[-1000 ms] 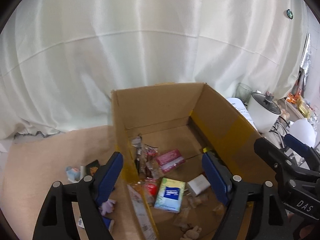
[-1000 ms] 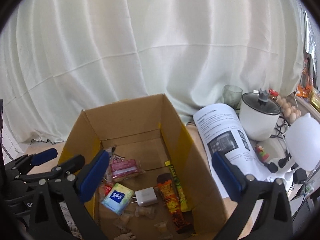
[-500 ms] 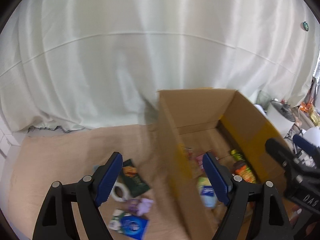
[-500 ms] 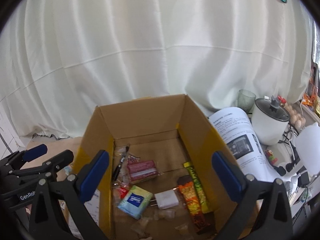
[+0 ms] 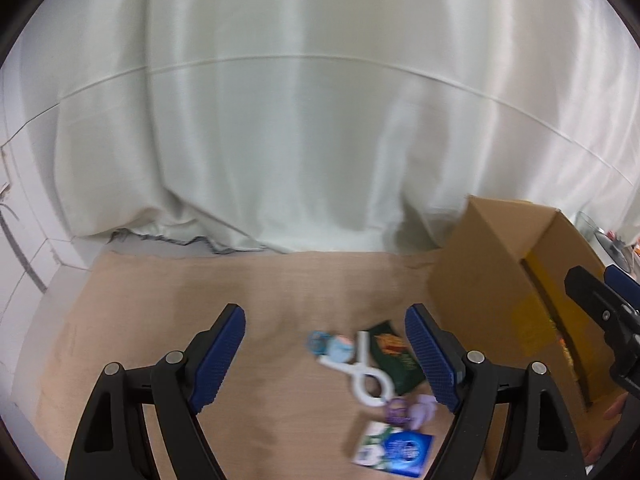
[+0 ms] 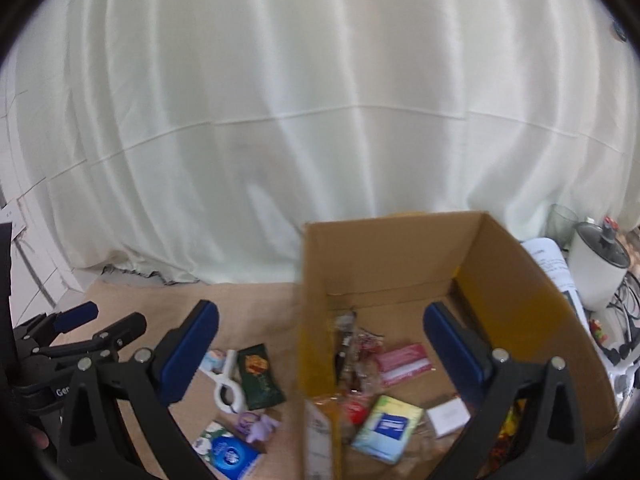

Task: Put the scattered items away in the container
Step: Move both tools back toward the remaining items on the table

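Now my left tongs (image 5: 325,356) hang spread wide over the tan bench (image 5: 248,292), nothing between the blue pads. Below them, near the bench's front edge and just outside the left wall of the cardboard box (image 6: 400,248), lie the loose items: a white clip (image 5: 366,372), a dark green packet (image 5: 394,356) touching it, a small purple toy (image 5: 420,410), a blue-and-white tissue pack (image 5: 394,446), and a little pale blue piece (image 5: 332,346). My right tongs (image 6: 320,344) are spread just as wide, empty, straddling the box's left wall. Inside the box sit a pink packet (image 6: 402,362), a green tissue pack (image 6: 388,428) and a white block (image 6: 448,416).
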`<action>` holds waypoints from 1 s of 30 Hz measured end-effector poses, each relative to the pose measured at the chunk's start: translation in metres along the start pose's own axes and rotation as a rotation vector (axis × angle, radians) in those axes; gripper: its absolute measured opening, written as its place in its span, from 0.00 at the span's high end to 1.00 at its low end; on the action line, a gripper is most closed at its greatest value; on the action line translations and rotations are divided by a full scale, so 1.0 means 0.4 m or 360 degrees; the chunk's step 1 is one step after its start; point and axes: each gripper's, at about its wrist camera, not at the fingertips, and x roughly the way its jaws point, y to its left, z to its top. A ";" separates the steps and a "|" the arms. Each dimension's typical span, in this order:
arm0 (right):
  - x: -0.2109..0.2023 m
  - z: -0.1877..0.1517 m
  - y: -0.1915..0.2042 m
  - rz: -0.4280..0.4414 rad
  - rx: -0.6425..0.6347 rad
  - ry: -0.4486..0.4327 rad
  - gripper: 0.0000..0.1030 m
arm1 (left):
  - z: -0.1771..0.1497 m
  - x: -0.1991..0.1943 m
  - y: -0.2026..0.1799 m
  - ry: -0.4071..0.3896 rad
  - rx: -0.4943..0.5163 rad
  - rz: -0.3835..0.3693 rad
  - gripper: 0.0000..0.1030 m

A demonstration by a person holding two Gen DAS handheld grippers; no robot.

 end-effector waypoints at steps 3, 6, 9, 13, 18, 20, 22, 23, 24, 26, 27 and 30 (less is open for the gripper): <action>0.019 -0.005 0.058 0.0022 -0.0040 0.0007 0.00 | -0.008 0.001 0.061 -0.0006 -0.0022 0.0030 0.20; 0.045 -0.017 0.118 0.0035 -0.0105 0.0039 0.00 | -0.025 0.016 0.122 0.0022 -0.0059 0.0048 0.19; 0.078 -0.031 0.167 0.0056 -0.0147 0.0084 0.00 | -0.045 0.039 0.176 0.0061 -0.0087 0.0052 0.19; 0.133 -0.060 0.222 0.0081 -0.0220 0.0159 0.00 | -0.072 0.069 0.221 0.0128 -0.0100 0.0026 0.19; 0.199 -0.113 0.260 0.0081 -0.0280 0.0279 0.00 | -0.102 0.100 0.242 0.0137 -0.0100 0.0024 0.19; 0.220 -0.134 0.265 0.0068 -0.0296 0.0323 0.00 | -0.119 0.120 0.237 0.0166 -0.0059 0.0042 0.19; 0.235 -0.151 0.265 0.0074 -0.0301 0.0362 0.00 | -0.135 0.137 0.234 0.0176 -0.0044 0.0040 0.20; 0.244 -0.160 0.264 0.0077 -0.0301 0.0382 0.00 | -0.142 0.145 0.232 0.0175 -0.0049 0.0034 0.20; 0.251 -0.167 0.263 0.0079 -0.0302 0.0397 0.00 | -0.150 0.154 0.230 0.0181 -0.0048 0.0016 0.19; 0.266 -0.180 0.263 0.0079 -0.0302 0.0418 0.00 | -0.159 0.172 0.228 0.0193 -0.0046 0.0001 0.19; 0.272 -0.186 0.263 0.0088 -0.0302 0.0429 0.00 | -0.166 0.183 0.228 0.0213 -0.0046 0.0001 0.19; 0.289 -0.206 0.264 0.0178 -0.0295 0.0451 0.00 | -0.175 0.208 0.228 0.0250 -0.0042 -0.0022 0.20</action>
